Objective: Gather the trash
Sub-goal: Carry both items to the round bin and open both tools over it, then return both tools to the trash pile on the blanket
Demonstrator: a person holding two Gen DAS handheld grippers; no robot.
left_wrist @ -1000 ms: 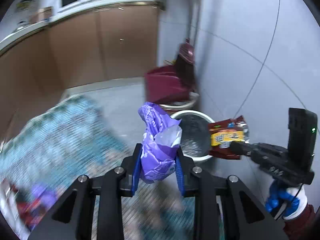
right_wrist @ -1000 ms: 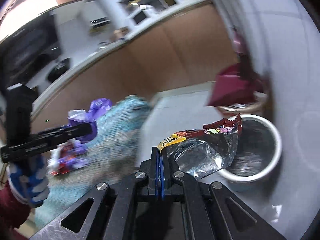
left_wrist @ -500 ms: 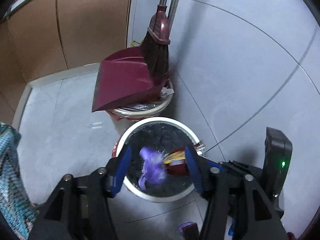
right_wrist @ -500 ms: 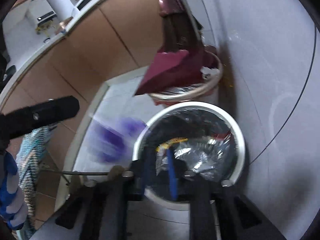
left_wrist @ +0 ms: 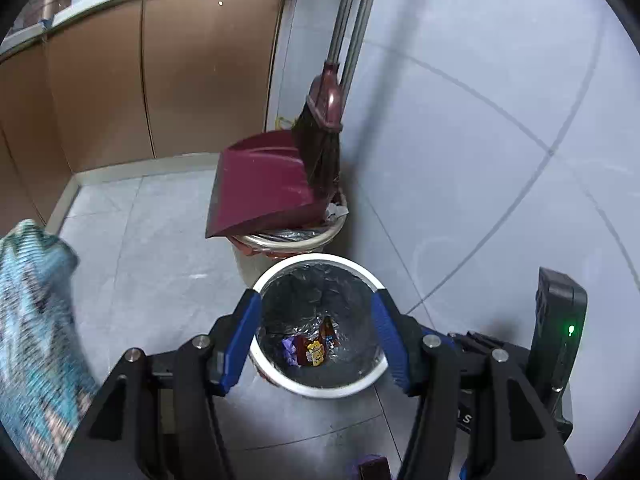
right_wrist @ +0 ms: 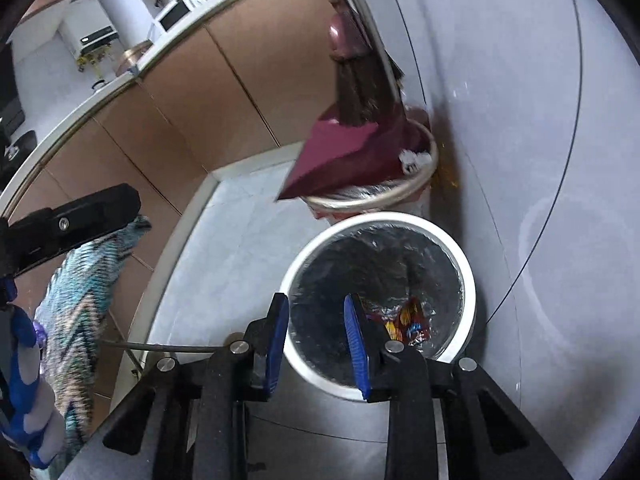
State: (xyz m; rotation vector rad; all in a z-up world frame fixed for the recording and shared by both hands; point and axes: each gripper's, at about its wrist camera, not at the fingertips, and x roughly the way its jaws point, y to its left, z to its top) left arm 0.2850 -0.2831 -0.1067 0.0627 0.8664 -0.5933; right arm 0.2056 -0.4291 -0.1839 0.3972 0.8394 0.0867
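Note:
A white-rimmed trash bin (left_wrist: 348,390) with a black liner stands on the floor by the wall. At its bottom lie a purple wrapper (left_wrist: 289,350) and a red and yellow snack packet (left_wrist: 316,350). My left gripper (left_wrist: 316,334) hangs open over the bin with nothing between its blue pads. In the right wrist view the same bin (right_wrist: 464,268) holds the snack packet (right_wrist: 408,322). My right gripper (right_wrist: 316,344) is open above the bin's near rim and holds nothing.
A second bin (left_wrist: 292,240) stands just behind, with a maroon dustpan (left_wrist: 264,184) and broom (left_wrist: 324,132) resting on it. Brown cabinets (left_wrist: 172,76) run along the back. A blue patterned cloth (left_wrist: 32,320) hangs at the left. A gloved hand (right_wrist: 24,392) holds the left gripper's body.
Both grippers swung from the patterned cloth to the bin and opened. The purple wrapper and the snack packet left the jaws and fell to the bin's bottom.

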